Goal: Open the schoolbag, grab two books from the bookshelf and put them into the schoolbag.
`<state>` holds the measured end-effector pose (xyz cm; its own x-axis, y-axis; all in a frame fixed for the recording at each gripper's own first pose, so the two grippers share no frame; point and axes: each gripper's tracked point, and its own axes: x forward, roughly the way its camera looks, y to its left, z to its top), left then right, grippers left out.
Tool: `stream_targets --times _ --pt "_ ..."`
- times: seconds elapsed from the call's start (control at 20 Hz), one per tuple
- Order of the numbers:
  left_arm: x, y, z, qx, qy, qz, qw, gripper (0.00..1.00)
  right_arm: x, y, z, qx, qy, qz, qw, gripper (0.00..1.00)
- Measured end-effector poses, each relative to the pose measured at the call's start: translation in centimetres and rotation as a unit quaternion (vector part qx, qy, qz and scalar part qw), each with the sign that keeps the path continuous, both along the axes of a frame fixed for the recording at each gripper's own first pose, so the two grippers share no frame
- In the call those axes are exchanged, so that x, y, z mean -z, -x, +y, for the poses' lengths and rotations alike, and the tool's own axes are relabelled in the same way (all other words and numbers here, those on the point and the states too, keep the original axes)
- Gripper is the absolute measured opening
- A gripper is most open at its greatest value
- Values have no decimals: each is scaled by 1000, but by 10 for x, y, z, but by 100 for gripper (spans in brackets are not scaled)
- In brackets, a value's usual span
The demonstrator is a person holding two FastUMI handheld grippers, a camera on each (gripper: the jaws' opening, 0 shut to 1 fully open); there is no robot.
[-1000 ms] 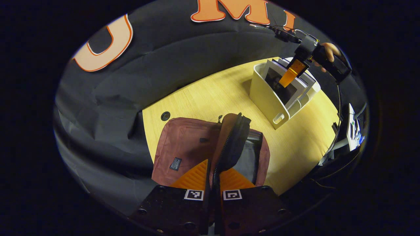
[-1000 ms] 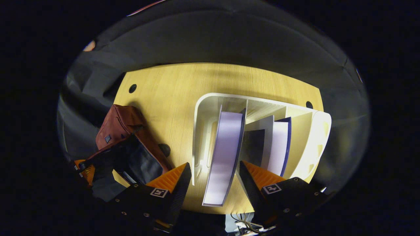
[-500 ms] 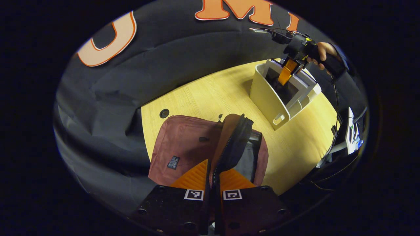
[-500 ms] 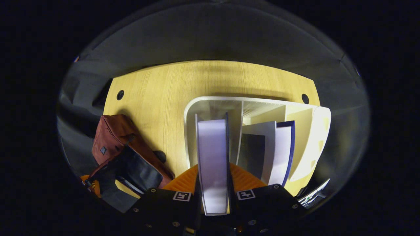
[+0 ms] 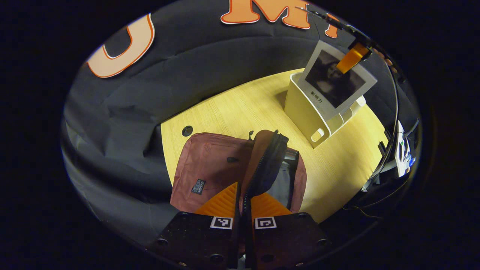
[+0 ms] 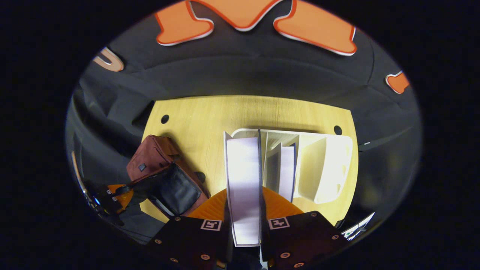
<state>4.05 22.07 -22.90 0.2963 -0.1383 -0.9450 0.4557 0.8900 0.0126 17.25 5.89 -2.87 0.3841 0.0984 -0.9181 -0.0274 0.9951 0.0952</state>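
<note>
A maroon schoolbag (image 5: 210,165) lies on the wooden table, its zipped flap (image 5: 267,161) lifted upright. My left gripper (image 5: 243,200) is shut on that flap's edge, holding the bag open. In the right gripper view the schoolbag (image 6: 157,168) shows its dark inside at the left. My right gripper (image 6: 243,204) is shut on a white book (image 6: 243,183), raised above the white bookshelf (image 6: 330,165). In the left gripper view that book (image 5: 337,82) hangs over the bookshelf (image 5: 305,108) with a dark picture on its cover. Another book (image 6: 285,168) stands in the shelf.
The wooden table (image 5: 240,108) has round cable holes (image 5: 187,131) near its back edge. Black cloth surrounds it. A cable and some equipment (image 5: 403,150) sit past the table's right edge. In the right gripper view the table (image 6: 210,116) runs bare behind the shelf.
My right gripper closed on the white book and lifted it up out of the bookshelf. My left gripper kept its hold on the bag's flap.
</note>
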Motion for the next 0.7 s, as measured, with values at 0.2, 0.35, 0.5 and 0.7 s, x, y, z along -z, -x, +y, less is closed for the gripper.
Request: stream_targets --times 0.2,0.35,0.5,0.7 --pt "-1 0 -1 3 -1 -1 1000 7 -48 22 -6 -5 -2 -42 999 31" --pt "-1 0 -1 2 0 -4 1000 7 -61 42 -2 -2 -14 -62 998 30" --pt "1 4 -1 5 -3 -7 1000 7 -46 67 14 1 -45 -59 997 30" --pt "-1 6 -1 5 -6 -15 1000 7 -21 95 36 4 -87 -50 995 30"
